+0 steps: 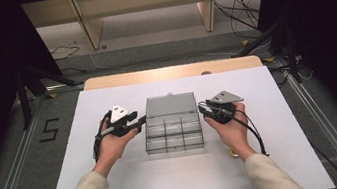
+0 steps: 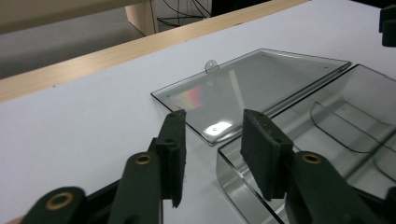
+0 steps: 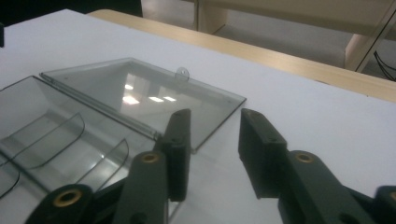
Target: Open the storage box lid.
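Right now I am holding my left gripper [image 1: 136, 124] just beside the left wall of the clear plastic organiser box [image 1: 173, 135], with my left hand [image 1: 113, 145] wrapped around it. In the left gripper view its jaws are standing spread with a clear gap between the pads, and nothing is sitting between them; the near corner of the box [image 2: 243, 163] is lying just under the right-hand pad.

My right gripper [image 1: 205, 110] is hovering just beside the box's right wall, my right hand [image 1: 232, 130] gripping it from behind. Its jaws are likewise standing apart and pinching nothing, as the right gripper view is showing.

The box is resting in the middle of the white table top [image 1: 119, 182], between my two grippers. Its lid [image 1: 170, 105] is lying fully open and flat on the far side, hinged to the back edge, with a small tab [image 2: 212, 66] sticking up at its far rim. Thin dividers [image 3: 70, 135] are splitting the tray into compartments, which are looking empty to me.
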A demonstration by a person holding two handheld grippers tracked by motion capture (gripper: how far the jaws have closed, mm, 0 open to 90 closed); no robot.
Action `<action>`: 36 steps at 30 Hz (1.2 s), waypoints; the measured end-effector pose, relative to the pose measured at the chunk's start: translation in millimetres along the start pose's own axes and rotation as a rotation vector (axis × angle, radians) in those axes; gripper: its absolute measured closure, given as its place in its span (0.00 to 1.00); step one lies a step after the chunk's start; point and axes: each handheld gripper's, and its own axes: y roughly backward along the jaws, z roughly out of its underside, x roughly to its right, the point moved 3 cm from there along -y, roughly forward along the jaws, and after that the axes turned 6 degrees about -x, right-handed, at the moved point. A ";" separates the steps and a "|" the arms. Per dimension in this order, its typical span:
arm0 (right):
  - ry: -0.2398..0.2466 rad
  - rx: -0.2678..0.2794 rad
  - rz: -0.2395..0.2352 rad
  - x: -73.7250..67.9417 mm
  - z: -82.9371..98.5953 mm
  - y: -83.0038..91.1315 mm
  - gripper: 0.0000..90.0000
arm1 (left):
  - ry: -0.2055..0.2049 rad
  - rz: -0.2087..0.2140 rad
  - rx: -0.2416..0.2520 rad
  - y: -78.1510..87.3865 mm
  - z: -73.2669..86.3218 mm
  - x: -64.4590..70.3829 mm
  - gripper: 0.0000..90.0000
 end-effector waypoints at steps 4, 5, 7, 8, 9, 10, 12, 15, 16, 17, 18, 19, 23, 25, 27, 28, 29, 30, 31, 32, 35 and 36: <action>0.011 -0.029 -0.027 3.0 4.4 12.2 0.57 | 0.019 0.019 -0.015 10.3 4.4 3.2 0.48; 0.011 -0.029 -0.027 3.0 4.4 12.2 0.57 | 0.027 0.030 -0.027 13.5 6.3 4.4 0.48; 0.024 -0.042 -0.039 5.3 9.9 22.8 0.53 | 0.025 0.040 -0.037 17.4 9.2 5.9 0.40; 0.024 -0.053 -0.042 6.5 12.5 26.9 0.51 | 0.022 0.041 -0.044 19.8 11.3 7.0 0.38; 0.024 -0.053 -0.042 6.5 12.5 26.9 0.51 | 0.021 0.041 -0.053 21.5 12.5 7.5 0.38; 0.031 -0.066 -0.047 8.3 16.1 32.3 0.49 | 0.019 0.044 -0.060 25.2 15.0 8.7 0.35; 0.028 -0.078 -0.051 10.8 21.1 39.0 0.46 | 0.018 0.047 -0.061 27.4 16.4 9.7 0.32; 0.026 -0.086 -0.058 12.6 25.9 44.3 0.44 | 0.016 0.061 -0.071 32.7 20.7 12.2 0.30; 0.026 -0.091 -0.059 13.4 27.9 46.1 0.43 | 0.015 0.060 -0.072 34.7 22.3 13.1 0.29; 0.029 -0.099 -0.062 14.6 30.4 48.9 0.42 | 0.010 0.065 -0.078 37.5 24.1 14.5 0.28; 0.028 -0.104 -0.064 15.6 33.4 52.5 0.40 | 0.006 0.066 -0.078 39.3 25.4 15.9 0.27; 0.028 -0.109 -0.066 16.9 37.9 58.2 0.37 | 0.001 0.067 -0.079 41.3 26.9 17.4 0.24; 0.016 -0.117 -0.079 17.8 45.3 65.2 0.34 | -0.004 0.075 -0.085 49.0 33.2 22.3 0.23; 0.020 -0.128 -0.080 18.7 54.4 71.7 0.32 | -0.009 0.076 -0.090 51.9 37.2 24.7 0.21; 0.022 -0.139 -0.091 19.2 60.8 75.7 0.30 | -0.021 0.079 -0.098 55.2 41.7 27.0 0.20; 0.022 -0.139 -0.091 19.2 60.8 75.7 0.30 | -0.015 0.085 -0.099 56.1 43.3 28.6 0.20; 0.023 -0.141 -0.097 19.1 62.9 76.9 0.30 | -0.025 0.089 -0.106 57.7 45.4 29.6 0.20; 0.023 -0.147 -0.111 18.3 68.8 79.5 0.29 | -0.028 0.095 -0.109 59.2 48.1 31.6 0.19; 0.023 -0.147 -0.111 18.3 68.8 79.5 0.29 | -0.028 0.099 -0.113 60.1 49.7 32.9 0.19; 0.023 -0.150 -0.116 17.8 70.9 80.0 0.29 | -0.034 0.099 -0.118 61.6 52.1 34.2 0.19; 0.038 -0.182 -0.127 15.2 80.1 82.4 0.28 | -0.036 0.102 -0.120 64.4 56.7 37.1 0.18; 0.038 -0.182 -0.127 15.2 80.1 82.4 0.28 | -0.037 0.105 -0.123 65.2 58.1 37.9 0.18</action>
